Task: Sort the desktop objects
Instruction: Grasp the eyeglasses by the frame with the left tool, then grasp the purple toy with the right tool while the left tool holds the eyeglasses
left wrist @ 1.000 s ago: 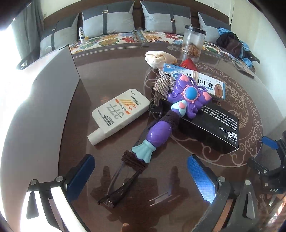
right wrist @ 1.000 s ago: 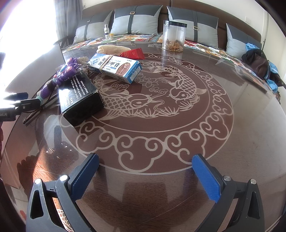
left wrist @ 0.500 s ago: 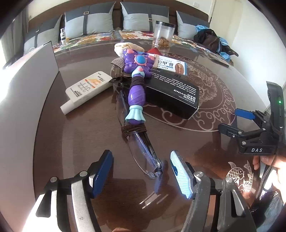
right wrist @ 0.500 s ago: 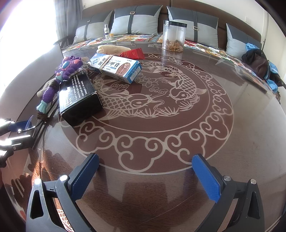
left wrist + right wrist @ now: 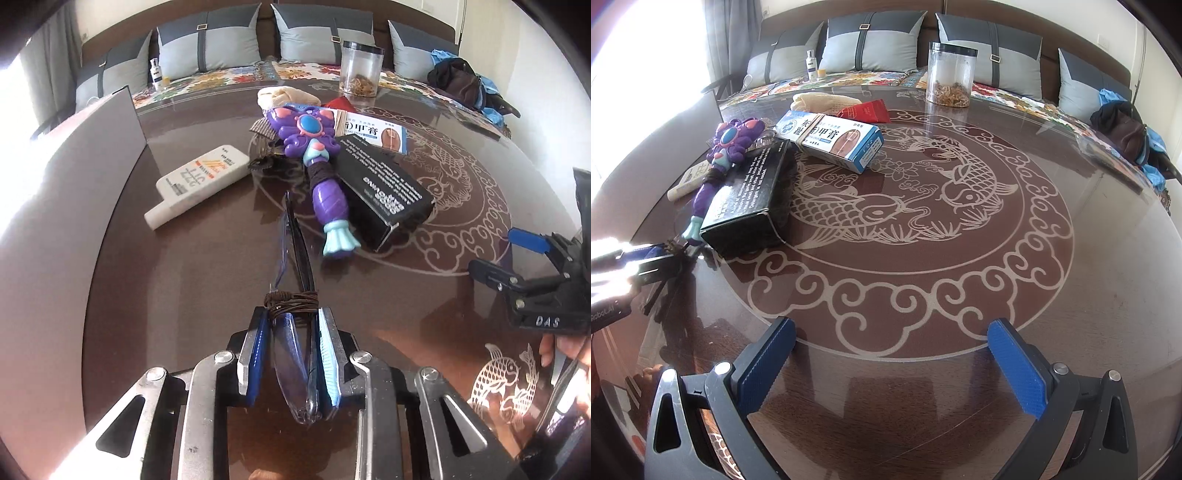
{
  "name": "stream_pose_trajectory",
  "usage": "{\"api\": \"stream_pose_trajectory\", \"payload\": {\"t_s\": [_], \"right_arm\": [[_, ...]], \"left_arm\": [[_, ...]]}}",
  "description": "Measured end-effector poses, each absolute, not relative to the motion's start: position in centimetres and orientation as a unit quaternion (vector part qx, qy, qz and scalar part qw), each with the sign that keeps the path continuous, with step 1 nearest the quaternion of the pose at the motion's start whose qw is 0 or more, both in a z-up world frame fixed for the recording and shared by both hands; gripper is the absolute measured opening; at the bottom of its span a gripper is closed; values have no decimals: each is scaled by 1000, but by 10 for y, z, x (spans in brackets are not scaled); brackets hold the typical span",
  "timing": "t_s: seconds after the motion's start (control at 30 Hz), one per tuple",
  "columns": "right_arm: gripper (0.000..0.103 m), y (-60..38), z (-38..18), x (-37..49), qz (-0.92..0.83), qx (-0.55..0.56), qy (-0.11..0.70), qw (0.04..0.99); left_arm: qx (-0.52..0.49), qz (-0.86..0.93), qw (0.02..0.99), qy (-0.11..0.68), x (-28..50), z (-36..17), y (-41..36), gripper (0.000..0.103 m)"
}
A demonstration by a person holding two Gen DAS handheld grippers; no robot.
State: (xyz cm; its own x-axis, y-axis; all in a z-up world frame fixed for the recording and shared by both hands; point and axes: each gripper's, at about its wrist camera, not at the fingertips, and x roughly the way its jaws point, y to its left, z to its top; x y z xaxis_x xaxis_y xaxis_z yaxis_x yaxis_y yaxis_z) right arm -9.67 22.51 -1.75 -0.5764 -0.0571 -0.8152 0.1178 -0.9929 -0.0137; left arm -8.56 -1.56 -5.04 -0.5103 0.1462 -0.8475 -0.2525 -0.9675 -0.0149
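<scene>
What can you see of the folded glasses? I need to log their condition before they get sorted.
The folded glasses have a thin dark frame and clear, blue-tinted lenses. A brown cord is wound several times around them. They are clamped edge-on between the blue pads of the left hand-held gripper, with the far end pointing toward the purple toy wand. Whether that end rests on the table is unclear. No damage shows.
</scene>
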Motion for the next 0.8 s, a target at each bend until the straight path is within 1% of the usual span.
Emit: {"api": "stream_pose_trajectory", "payload": {"t_s": [0.13,0.2,0.27,0.3,0.33,0.4,0.43,0.47,0.5,0.67,0.73,0.8], "right_arm": [[103,225,-18,-97,-887,458,33,49],[103,225,-18,-96,-887,458,33,49],[103,225,-18,-96,-887,458,33,49],[103,225,-17,-96,-887,458,33,49],[103,225,-18,-96,-887,458,33,49],[103,225,-18,-96,-887,458,33,49],[103,225,-18,-96,-887,458,33,49],[103,225,-18,-96,-887,458,33,49],[103,225,-18,-96,-887,458,33,49],[103,228,-17,-94,-889,455,25,54],[103,228,-12,-83,-896,441,21,51],[103,217,-1,-72,-904,422,17,68]], "left_arm": [[-481,868,102,71,-48,-52,-34,27],[-478,870,96,74,-43,-53,-39,31],[-479,870,92,75,-47,-53,-40,46],[-481,869,93,74,-51,-54,-38,63],[-478,870,98,72,-54,-54,-36,68],[-479,868,105,75,-61,-57,-30,67],[-474,871,108,67,-63,-57,-29,53],[-470,874,107,62,-64,-56,-29,46],[-465,877,103,62,-65,-55,-29,27],[-445,889,94,48,-59,-56,-42,27],[-444,891,92,28,-58,-55,-52,27],[-444,891,89,10,-58,-55,-60,27]]}}
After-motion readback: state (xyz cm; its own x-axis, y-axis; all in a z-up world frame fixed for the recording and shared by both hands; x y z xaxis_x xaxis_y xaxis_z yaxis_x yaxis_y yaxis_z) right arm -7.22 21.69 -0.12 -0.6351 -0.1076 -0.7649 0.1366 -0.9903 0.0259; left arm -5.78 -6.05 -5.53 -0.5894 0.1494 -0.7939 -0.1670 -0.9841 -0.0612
